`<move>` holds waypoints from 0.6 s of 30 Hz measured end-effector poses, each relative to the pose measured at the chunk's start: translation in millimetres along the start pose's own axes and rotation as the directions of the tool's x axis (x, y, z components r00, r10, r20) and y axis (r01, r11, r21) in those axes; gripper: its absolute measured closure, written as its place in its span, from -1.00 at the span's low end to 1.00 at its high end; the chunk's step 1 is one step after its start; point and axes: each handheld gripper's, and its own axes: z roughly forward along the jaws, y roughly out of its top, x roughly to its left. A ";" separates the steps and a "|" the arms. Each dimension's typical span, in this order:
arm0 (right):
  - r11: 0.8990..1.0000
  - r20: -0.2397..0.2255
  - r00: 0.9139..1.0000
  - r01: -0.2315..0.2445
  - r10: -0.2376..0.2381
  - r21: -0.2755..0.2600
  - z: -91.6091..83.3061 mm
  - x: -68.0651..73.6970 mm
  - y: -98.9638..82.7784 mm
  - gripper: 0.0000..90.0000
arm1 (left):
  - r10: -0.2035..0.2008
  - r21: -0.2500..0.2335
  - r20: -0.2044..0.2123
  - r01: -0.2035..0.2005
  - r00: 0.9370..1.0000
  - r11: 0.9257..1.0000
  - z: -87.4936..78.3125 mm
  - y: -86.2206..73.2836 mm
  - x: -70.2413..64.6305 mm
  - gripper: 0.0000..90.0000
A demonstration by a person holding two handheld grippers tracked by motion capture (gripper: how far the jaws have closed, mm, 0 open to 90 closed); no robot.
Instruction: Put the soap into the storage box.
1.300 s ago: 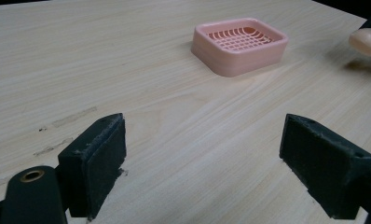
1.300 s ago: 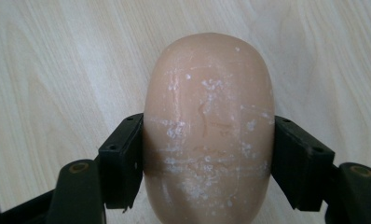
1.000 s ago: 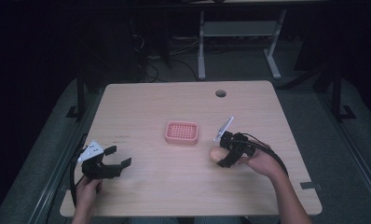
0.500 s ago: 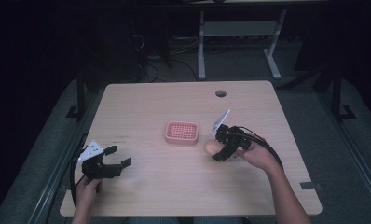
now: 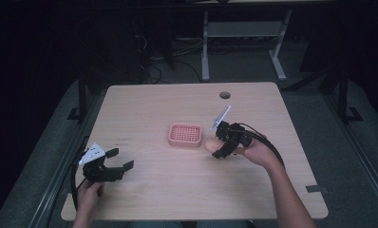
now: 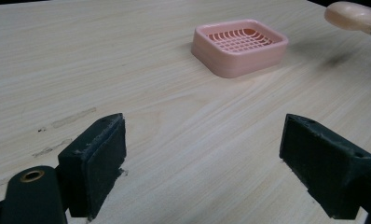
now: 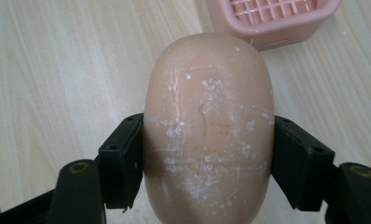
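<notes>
Wood surface (image 5: pixel 177 190): pale grain, a round hole (image 5: pixel 225 95) near the far edge, faint scuff marks (image 6: pixel 67 119) toward the left edge.
Right claw (image 5: pixel 217 148): held in a hand (image 5: pixel 253 151) right of the middle of the surface, its jaws clamped on both sides of the soap.
Left claw (image 5: pixel 120 160): near the front left corner, held low over the surface by a hand (image 5: pixel 89 192), jaws spread wide with bare wood between them.
Pink dish (image 5: pixel 185 135): a slotted tray with rounded corners, sitting at the middle of the surface.
Soap (image 7: pixel 207 130): a peach oval bar with white flecks, lifted off the surface just beside the dish's right side, a shadow (image 6: pixel 335 59) under it.
</notes>
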 end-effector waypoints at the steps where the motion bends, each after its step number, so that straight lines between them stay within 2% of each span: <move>1: 1.000 0.000 1.000 0.000 0.000 0.000 0.0 0.0 0.0 -0.29 | 0.000 0.000 0.000 0.000 1.000 1.000 0.0 0.0 0.0 -0.68; 18: 1.000 -0.004 1.000 0.027 -0.027 0.010 0.2 -7.7 28.6 -0.29 | -0.004 -0.003 0.000 0.004 1.000 1.000 -0.2 0.0 0.2 -0.68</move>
